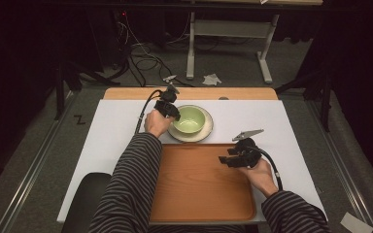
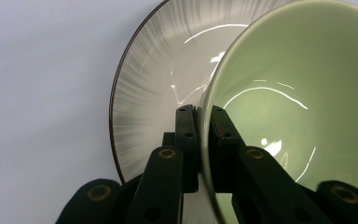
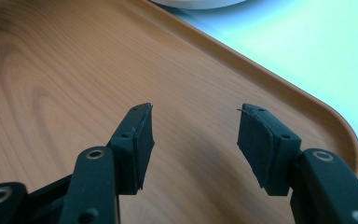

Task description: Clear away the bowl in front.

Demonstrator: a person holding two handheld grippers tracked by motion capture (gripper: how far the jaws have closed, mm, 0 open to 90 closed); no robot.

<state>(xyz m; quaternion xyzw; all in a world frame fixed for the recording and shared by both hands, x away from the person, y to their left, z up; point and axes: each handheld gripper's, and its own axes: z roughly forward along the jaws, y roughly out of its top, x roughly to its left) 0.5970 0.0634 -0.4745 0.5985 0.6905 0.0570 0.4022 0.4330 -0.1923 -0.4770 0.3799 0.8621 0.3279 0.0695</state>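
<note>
The left tongs (image 2: 204, 116) pinch the rim of the green bowl (image 1: 189, 119), which sits on a plate (image 1: 207, 131) just beyond the wooden tray (image 1: 199, 189). The right tongs (image 3: 195, 135) hang spread above that tray.

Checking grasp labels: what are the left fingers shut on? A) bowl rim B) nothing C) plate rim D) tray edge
A: in the left gripper view the left gripper has one finger inside and one outside the green bowl's rim, with the plate underneath untouched.
</note>
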